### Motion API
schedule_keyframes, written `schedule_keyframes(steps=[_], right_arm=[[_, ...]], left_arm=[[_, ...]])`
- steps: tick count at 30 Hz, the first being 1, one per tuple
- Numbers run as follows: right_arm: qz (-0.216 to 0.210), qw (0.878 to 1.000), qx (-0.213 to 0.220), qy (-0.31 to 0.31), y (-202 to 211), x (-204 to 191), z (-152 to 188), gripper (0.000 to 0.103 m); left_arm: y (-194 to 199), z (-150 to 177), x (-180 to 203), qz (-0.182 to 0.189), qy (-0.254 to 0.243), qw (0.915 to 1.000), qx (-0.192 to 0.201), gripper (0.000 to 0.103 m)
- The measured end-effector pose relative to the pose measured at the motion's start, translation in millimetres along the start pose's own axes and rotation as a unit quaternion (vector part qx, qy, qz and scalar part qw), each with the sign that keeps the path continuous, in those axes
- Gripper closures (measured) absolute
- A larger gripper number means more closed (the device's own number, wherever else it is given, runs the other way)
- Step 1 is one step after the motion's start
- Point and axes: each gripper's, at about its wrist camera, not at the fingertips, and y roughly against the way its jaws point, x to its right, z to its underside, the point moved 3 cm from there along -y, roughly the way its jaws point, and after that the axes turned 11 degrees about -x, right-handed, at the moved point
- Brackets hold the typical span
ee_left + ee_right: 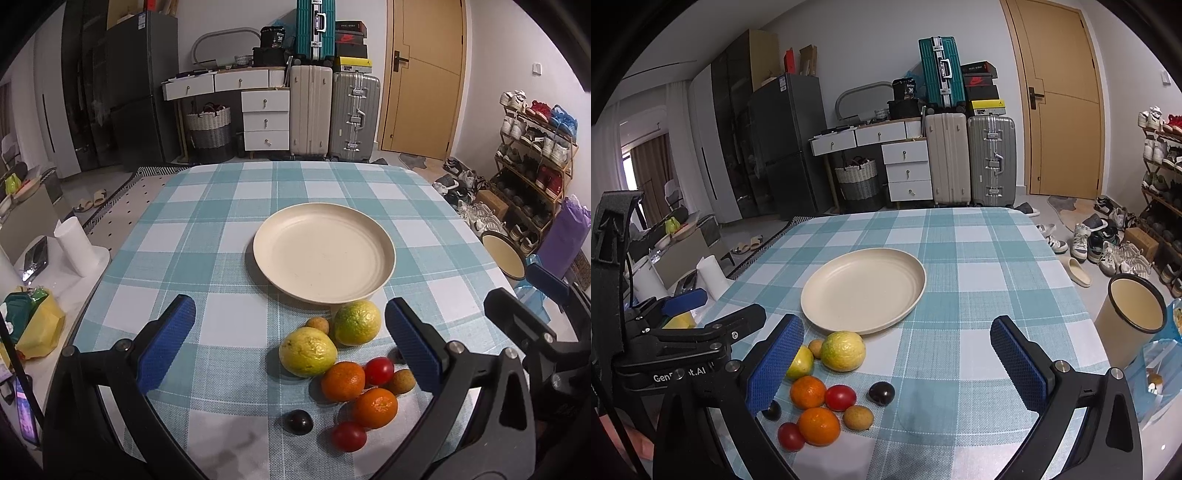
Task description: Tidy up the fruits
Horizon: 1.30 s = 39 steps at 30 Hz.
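A cream plate (324, 251) (863, 288) stands empty in the middle of the checked table. Just in front of it lies a cluster of fruit: two yellow-green citrus (307, 351) (357, 322) (843, 350), two oranges (343, 381) (376, 407) (808, 392), two red tomatoes (379, 370) (840, 397), small brown fruits (401, 381) (858, 417) and dark plums (298, 422) (881, 393). My left gripper (291, 343) is open and empty, hovering over the cluster. My right gripper (897, 365) is open and empty, just right of the fruit.
A cream cup with a dark rim (1131, 314) (504, 256) stands at the table's right edge. A white roll (75, 245) and yellow bag (40, 325) sit on a side surface to the left. Shoes and a rack (532, 155) lie right.
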Motion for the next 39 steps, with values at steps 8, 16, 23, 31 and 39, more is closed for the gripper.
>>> schedule_keyframes(steps=[8,16,23,31,39], right_arm=[[-0.002,1.000,-0.001,0.000,0,0,-1,0.000],[-0.002,1.000,-0.001,-0.001,0,0,0,0.000],[-0.005,1.000,-0.003,-0.004,-2,1,1,0.000],[-0.005,1.000,-0.004,-0.005,-2,2,2,0.000],[-0.006,1.000,-0.008,-0.007,-6,2,6,0.000]], left_arm=[[-4,1,-1,0.010,-0.003,0.9999,-0.005,0.000],[-7,1,-1,0.011,0.001,0.9999,-0.008,0.000],[-10,2,-9,0.021,0.008,0.9997,-0.012,0.000],[-15,4,-13,0.028,0.010,0.9994,-0.018,0.000],[-24,8,-16,0.038,0.015,0.9987,-0.031,0.001]])
